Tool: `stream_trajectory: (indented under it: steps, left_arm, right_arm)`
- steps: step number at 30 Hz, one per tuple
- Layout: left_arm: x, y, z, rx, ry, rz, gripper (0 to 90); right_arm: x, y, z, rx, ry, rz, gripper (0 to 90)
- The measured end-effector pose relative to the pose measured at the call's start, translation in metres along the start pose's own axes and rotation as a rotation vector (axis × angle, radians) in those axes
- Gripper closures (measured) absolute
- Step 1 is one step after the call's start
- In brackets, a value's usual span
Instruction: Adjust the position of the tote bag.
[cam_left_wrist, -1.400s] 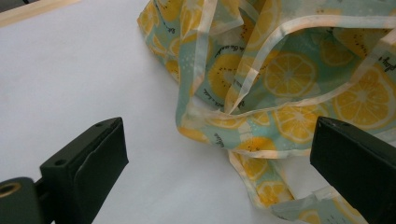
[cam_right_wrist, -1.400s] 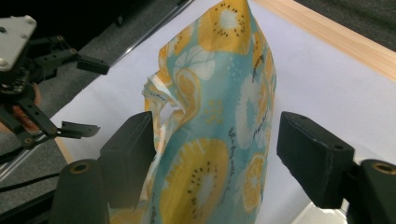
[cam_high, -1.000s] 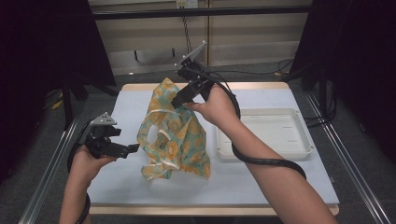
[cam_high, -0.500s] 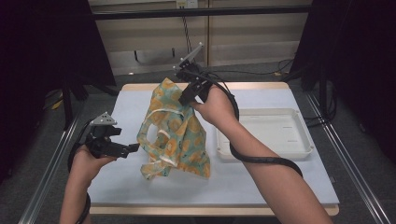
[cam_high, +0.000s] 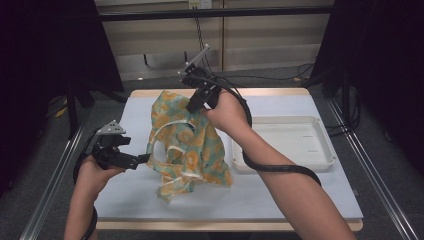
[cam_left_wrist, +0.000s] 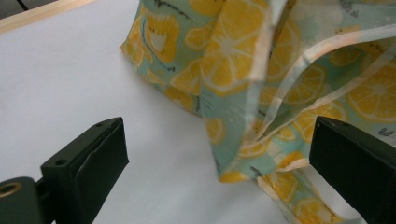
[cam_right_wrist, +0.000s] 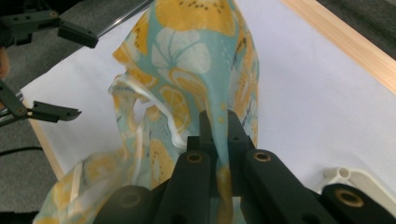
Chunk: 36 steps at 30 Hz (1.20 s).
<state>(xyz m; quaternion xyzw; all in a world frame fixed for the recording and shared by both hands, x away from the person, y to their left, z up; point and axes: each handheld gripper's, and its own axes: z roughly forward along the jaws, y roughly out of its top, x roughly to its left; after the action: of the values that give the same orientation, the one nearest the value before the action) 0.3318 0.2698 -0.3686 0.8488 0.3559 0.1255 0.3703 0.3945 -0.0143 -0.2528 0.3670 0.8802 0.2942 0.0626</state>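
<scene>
A teal cloth printed with orange slices hangs over the white table, its lower folds resting on the surface. My right gripper is shut on the cloth's upper edge and holds it up; in the right gripper view the fabric is pinched between the black jaws. My left gripper is open, low at the cloth's left edge. In the left gripper view the cloth's white-trimmed hem hangs between the wide-apart jaws, nearer the right one.
A shallow white tray lies on the table's right side, next to the cloth. The white table has a wooden border. Metal rails run along both sides, and cables trail behind the far edge.
The right gripper has lifted the cloth a little and drawn it left. The left gripper has edged right toward the cloth's hanging edge.
</scene>
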Motion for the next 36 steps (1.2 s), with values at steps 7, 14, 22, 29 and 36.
stream_trajectory:
  steps: [7,14,22,29,36]
  left_arm:
    - [0.001,-0.001,0.001,0.003,-0.004,-0.003,4.3]
    - [0.004,-0.004,-0.003,-0.011,0.014,-0.021,4.2]
    - [0.005,-0.006,-0.004,-0.010,0.021,-0.026,4.1]
    - [0.007,-0.006,-0.004,-0.018,0.036,-0.043,4.2]
    - [0.006,-0.003,-0.003,-0.024,0.033,-0.028,4.2]
  right_arm:
    - [-0.004,0.008,0.000,-0.007,0.048,-0.042,90.0]
    - [-0.003,0.019,0.007,0.004,0.094,-0.110,90.0]
    - [-0.002,0.031,0.014,-0.022,0.151,-0.188,90.0]
    - [-0.015,0.025,0.021,-0.013,0.190,-0.239,90.0]
    - [-0.014,0.018,0.020,-0.039,0.193,-0.226,88.7]
